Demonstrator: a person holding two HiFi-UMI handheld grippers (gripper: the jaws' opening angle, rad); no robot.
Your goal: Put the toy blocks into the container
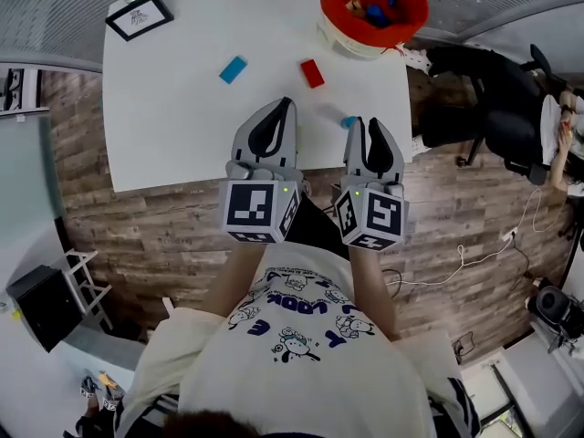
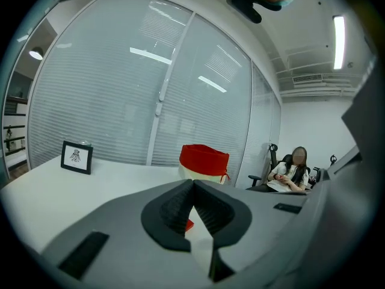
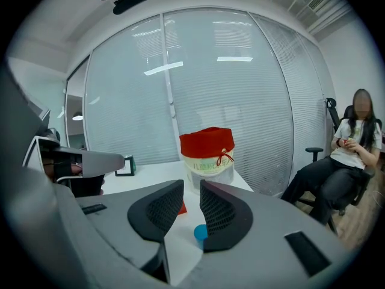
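The small blue cylinder block (image 3: 198, 233) stands on the white counter (image 1: 182, 135) just ahead of the right gripper (image 3: 191, 188), whose jaws are narrowly apart and empty. The left gripper (image 2: 192, 184) is closed on nothing. The block looks light, rigid and smooth, so a square pinch across its round sides should suit it. The red container (image 1: 333, 12) sits beyond.

A container (image 1: 330, 12) with a red turned-over top and a pale body stands upright at the far right corner of the bench (image 1: 182, 108). A few blue and brownish blocks (image 1: 379, 7) lie inside it. Three more lie well apart on the bench: a light blue brick (image 1: 233, 68), a red brick (image 1: 312, 73) to its right, and a blue round block (image 1: 349, 122) nearer the front edge.
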